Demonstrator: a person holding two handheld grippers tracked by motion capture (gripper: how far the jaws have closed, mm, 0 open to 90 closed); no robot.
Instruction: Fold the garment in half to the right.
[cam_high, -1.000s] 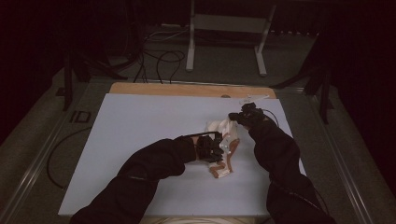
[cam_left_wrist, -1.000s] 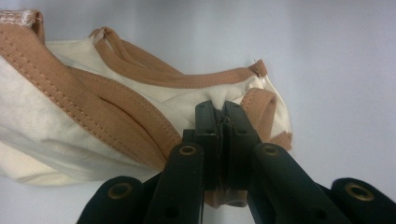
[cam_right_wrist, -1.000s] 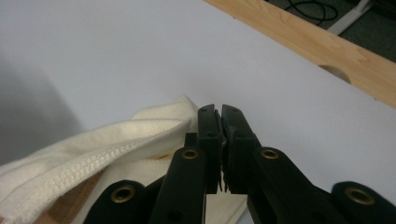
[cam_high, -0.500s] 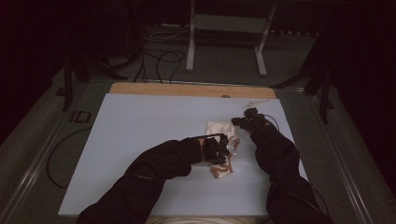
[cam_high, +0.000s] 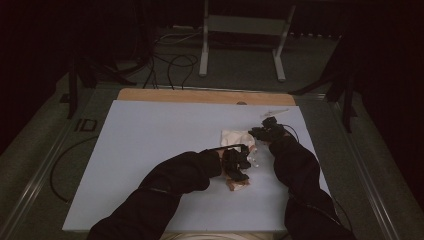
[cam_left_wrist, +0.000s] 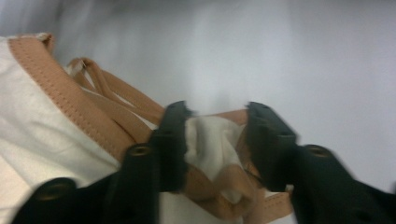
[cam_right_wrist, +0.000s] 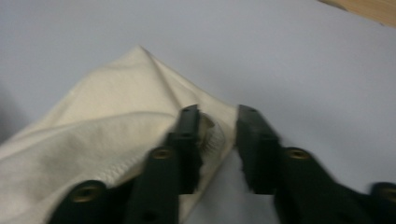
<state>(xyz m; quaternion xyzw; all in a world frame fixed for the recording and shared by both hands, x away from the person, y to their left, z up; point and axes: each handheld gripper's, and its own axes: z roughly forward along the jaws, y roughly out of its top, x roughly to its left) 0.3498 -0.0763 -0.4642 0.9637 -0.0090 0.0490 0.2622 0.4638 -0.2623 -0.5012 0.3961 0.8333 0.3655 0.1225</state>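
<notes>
- A person sits at a table with a pale blue-white table top (cam_high: 150, 165); both black-sleeved forearms reach in from the bottom of the high view.
- Near the right middle of the top lies a small cream cloth garment (cam_high: 239, 137) with tan straps (cam_left_wrist: 70, 100) and tan edging.
- The left gripper (cam_high: 239, 165) sits at the near end of the garment, over a tan-trimmed part that peeks out below it.
- In the left gripper view, its two black jaws stand partly apart, having just been opening. A bunched fold of cream cloth and tan strap lies between them, against the left jaw, with a narrow gap before the right one; the pads do not squeeze it.
- The right gripper (cam_high: 267, 131) rests at the far right edge of the garment.
- In the right gripper view, its jaws have also just been opening and stand a little apart. A stitched corner of the cream cloth lies against the left jaw, with bare table top showing before the right jaw.
- A strip of bare wood (cam_high: 200, 96) edges the far side of the table.
</notes>
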